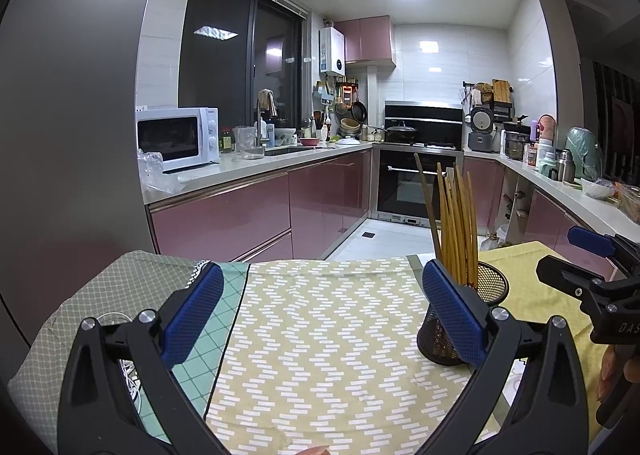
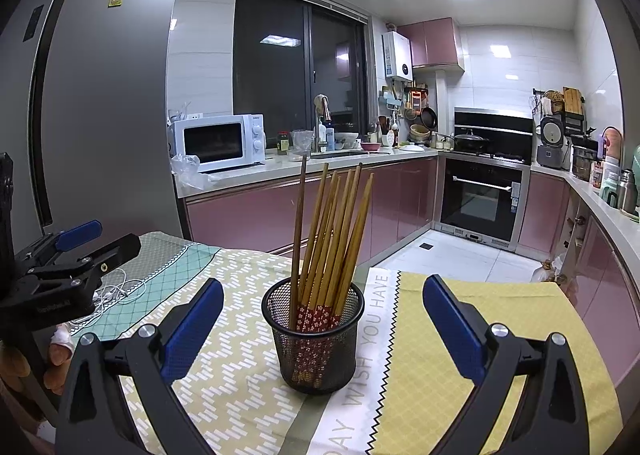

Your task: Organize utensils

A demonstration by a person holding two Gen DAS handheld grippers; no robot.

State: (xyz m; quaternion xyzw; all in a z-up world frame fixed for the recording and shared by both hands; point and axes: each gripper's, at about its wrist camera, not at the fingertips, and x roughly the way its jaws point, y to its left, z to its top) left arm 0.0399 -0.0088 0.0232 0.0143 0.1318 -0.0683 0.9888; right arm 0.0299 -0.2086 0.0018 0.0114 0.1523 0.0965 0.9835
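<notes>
Both the left gripper (image 1: 322, 311) and right gripper (image 2: 323, 321) hang released near the mesh cup (image 2: 316, 351), where a careless nudge could topple its tall chopsticks (image 2: 332, 231)

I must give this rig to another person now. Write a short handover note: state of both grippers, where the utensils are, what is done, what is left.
Left hand-held gripper: open, empty, over the tablecloth, left of the cup.
Right hand-held gripper: open, empty; the cup stands between its fingers, not touched as far as I can see.
Chopsticks: all upright in the mesh cup on the table.
Done: the chopsticks in view are collected in the cup.
Left: no loose utensils are visible; check outside these views. A white cable lies at the table's left end.
</notes>
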